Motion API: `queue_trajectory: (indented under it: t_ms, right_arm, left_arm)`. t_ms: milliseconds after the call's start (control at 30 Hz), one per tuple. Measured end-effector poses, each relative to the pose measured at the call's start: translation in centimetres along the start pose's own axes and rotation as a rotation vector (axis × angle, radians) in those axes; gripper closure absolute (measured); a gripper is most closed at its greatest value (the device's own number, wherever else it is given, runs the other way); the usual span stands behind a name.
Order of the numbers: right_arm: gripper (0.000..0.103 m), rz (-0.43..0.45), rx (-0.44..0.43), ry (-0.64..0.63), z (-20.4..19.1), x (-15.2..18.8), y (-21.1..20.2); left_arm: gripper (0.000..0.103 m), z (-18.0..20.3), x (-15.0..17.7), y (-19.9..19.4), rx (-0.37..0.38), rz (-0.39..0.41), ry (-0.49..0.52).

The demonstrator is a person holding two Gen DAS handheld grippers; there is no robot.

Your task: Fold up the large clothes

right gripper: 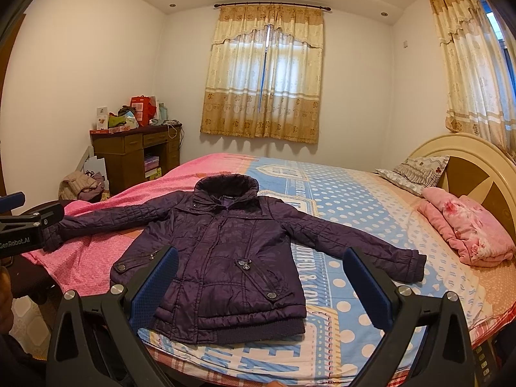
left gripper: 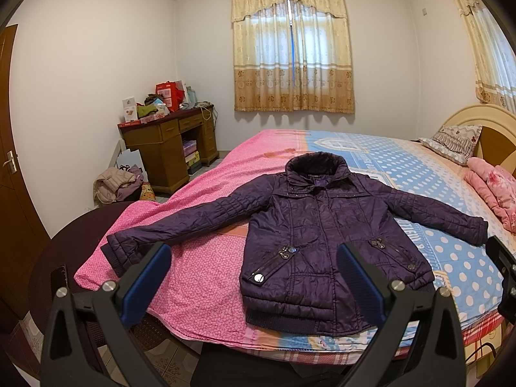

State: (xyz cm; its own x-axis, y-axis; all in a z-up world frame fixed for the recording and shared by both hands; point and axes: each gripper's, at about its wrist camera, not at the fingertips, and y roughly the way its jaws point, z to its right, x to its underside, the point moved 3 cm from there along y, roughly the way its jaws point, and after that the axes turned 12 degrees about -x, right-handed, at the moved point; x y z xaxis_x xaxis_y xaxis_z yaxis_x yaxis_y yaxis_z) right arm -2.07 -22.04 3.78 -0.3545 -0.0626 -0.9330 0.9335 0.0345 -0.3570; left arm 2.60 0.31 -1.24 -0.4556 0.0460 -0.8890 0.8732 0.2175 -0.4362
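I am seeing the bed (left gripper: 403, 161) carrying the purple quilted jacket (left gripper: 316, 225) flat, front up, sleeves spread; I am hovering my left gripper (left gripper: 254, 277) and right gripper (right gripper: 261, 283) above its hem, both gaping wide, gripping nothing

Cluttered wooden desk (left gripper: 167, 148) beside curtained window (left gripper: 292, 51); pillow (right gripper: 416, 171) against headboard (right gripper: 477, 174).

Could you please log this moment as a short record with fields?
garment: purple quilted jacket, front up, zipped, flat on the bed
sleeves: both spread outward
collar: toward the window curtains
left gripper: open, empty, above the hem
right gripper: open, empty, above the hem
folding: not started
nearby: folded pink blanket and pillow by the headboard
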Motion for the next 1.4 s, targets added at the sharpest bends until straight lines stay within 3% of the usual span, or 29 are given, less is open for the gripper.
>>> queue_trajectory:
  t_ms: [1400]
  right_arm:
    - [0.001, -0.017, -0.019, 0.006, -0.36, 0.40, 0.63]
  left_arm:
    - [0.000, 0.18, 0.00, 0.01, 0.002, -0.013, 0.001]
